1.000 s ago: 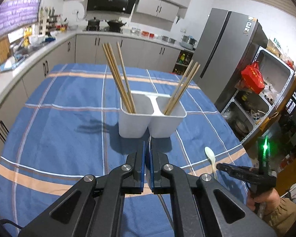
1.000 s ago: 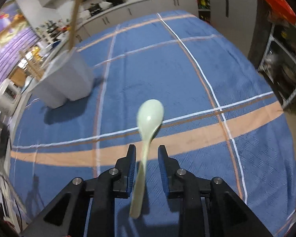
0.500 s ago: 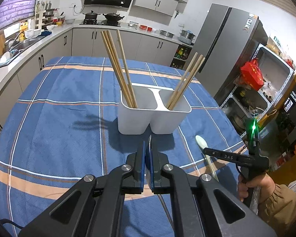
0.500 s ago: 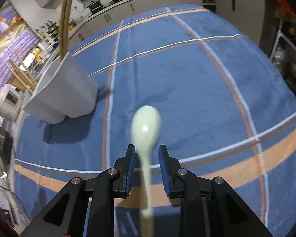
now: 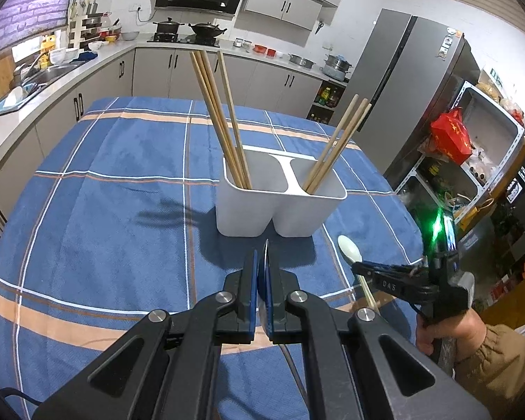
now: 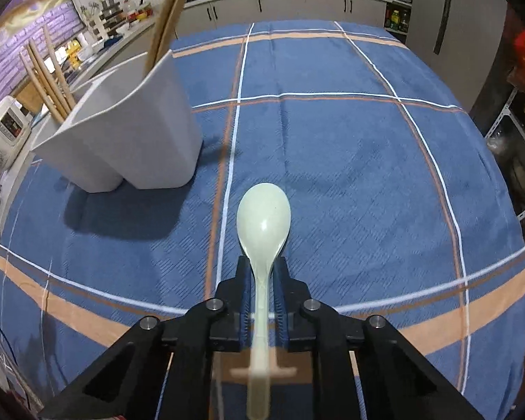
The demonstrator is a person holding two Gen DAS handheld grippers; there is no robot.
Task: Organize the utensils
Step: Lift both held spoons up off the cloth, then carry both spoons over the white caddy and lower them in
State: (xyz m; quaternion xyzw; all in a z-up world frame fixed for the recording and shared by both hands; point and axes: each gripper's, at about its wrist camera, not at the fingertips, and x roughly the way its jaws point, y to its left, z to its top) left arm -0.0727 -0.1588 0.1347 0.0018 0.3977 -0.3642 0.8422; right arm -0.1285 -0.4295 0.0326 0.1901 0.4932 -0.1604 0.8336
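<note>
Now the right gripper (image 6: 262, 280) has just been closing, its jaws clamped on the pale green spoon (image 6: 264, 224), closer to the white two-compartment holder (image 5: 280, 203) than before. Chopsticks (image 5: 220, 119) lean in both compartments. Meanwhile the left gripper (image 5: 259, 273) stays pressed together, empty, facing the holder over the blue tablecloth (image 5: 105, 210).

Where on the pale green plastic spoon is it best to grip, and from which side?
Grip the pale green plastic spoon at its narrow neck, just behind the bowl, coming from the handle end with one pad on each side. The straight, thin handle fits between flat pads; the rounded bowl would slip. The right gripper closes there already.
</note>
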